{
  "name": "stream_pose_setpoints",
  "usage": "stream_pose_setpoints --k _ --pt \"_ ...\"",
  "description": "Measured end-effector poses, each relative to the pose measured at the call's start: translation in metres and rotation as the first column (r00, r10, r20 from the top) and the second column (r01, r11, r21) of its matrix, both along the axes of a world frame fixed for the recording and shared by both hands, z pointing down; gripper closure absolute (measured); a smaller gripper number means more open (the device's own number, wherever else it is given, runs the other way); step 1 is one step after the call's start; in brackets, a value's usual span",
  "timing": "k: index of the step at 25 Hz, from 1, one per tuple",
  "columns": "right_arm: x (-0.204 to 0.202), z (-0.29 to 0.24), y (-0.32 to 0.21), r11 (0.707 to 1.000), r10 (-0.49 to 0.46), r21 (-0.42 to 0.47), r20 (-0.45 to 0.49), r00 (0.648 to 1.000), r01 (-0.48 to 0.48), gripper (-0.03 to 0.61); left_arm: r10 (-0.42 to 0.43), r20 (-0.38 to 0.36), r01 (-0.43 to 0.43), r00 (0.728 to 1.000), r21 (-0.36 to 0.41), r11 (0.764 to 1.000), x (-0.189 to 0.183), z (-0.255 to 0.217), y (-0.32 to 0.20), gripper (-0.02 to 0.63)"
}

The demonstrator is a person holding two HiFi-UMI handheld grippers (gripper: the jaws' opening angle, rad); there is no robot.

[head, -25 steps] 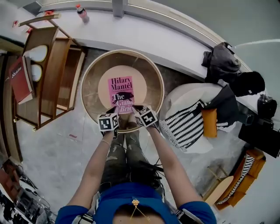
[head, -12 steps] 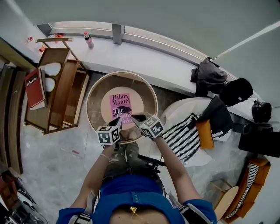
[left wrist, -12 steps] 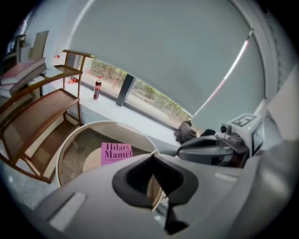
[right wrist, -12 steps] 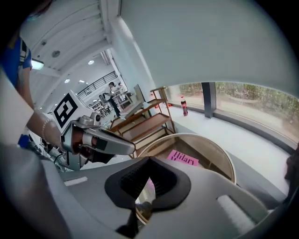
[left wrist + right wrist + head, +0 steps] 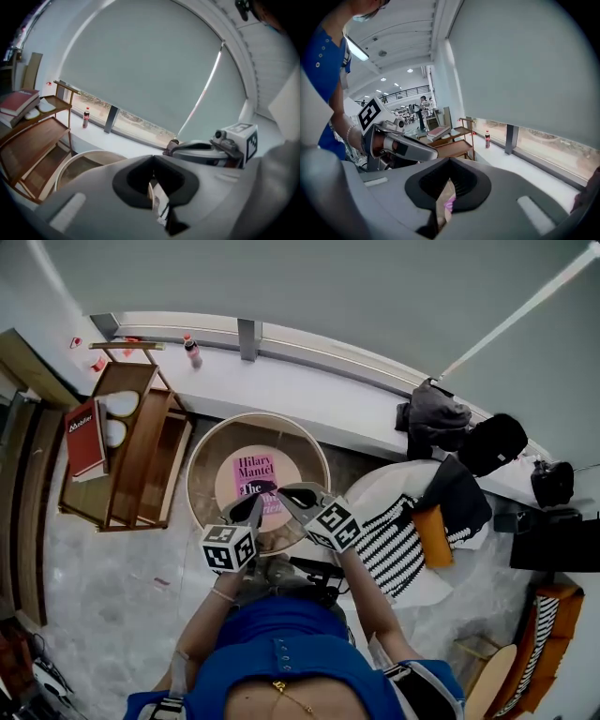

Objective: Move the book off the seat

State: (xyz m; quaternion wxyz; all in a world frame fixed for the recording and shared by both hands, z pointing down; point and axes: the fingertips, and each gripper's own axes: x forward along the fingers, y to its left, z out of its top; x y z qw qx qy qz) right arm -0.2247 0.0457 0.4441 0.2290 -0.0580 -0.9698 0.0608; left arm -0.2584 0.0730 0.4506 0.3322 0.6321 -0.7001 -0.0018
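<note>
A pink book (image 5: 255, 479) lies flat in the middle of a round wooden seat (image 5: 202, 451) with a raised rim. Both grippers hang well above it, side by side, pointing forward and somewhat down. My left gripper (image 5: 254, 506) is shut and holds nothing. My right gripper (image 5: 284, 493) is shut and empty too. In the left gripper view the shut jaws (image 5: 154, 187) fill the lower frame, with the right gripper (image 5: 211, 152) beside them and the seat's rim (image 5: 89, 157) below. A sliver of pink book (image 5: 449, 204) shows under the shut right gripper (image 5: 443, 187).
A wooden shelf unit (image 5: 141, 446) stands left of the seat with a red book (image 5: 84, 437) on top. A bottle (image 5: 192, 351) stands on the white sill. To the right are a white chair with a striped cushion (image 5: 398, 531) and dark bags (image 5: 436, 418).
Both grippers rose from the near edge of the book to well above the seat, staying shut. The head camera also rose. The book stays on the seat.
</note>
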Motion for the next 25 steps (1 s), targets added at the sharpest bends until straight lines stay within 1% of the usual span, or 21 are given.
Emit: stream_pose_setpoints --k 4,6,8,10,13,15,25 --pt "0.007 -0.038 0.002 1.0 0.022 0.008 0.079 0.997 -0.023 0.581 0.007 0.036 -0.01 0.999 0.076 0.997 0.007 -0.038 0.003 0.612" --pt "0.014 -0.053 0.001 0.999 0.038 0.015 0.086 0.996 -0.04 0.58 -0.004 0.061 -0.004 0.998 0.12 0.993 0.01 -0.057 0.003 0.612" --pt "0.018 -0.068 -0.003 0.998 0.05 0.041 0.087 0.995 -0.053 0.58 -0.018 0.088 0.002 0.996 0.17 0.985 0.009 -0.076 0.0 0.612" --pt "0.02 -0.083 -0.005 0.996 0.059 0.063 0.103 0.993 -0.066 0.58 -0.021 0.105 -0.001 0.994 0.203 0.979 0.008 -0.091 -0.002 0.612" --pt "0.024 -0.095 -0.006 0.994 0.076 0.065 0.133 0.988 -0.085 0.58 -0.028 0.102 0.005 0.994 0.224 0.974 0.01 -0.099 -0.004 0.612" --pt "0.027 -0.095 -0.002 0.994 0.082 0.059 0.137 0.987 -0.09 0.58 -0.034 0.098 0.011 0.995 0.229 0.973 0.013 -0.099 -0.003 0.612" --pt "0.029 -0.102 0.001 0.993 0.11 0.013 0.174 0.979 -0.114 0.578 -0.003 0.108 -0.024 0.994 0.244 0.969 0.023 -0.11 -0.012 0.612"
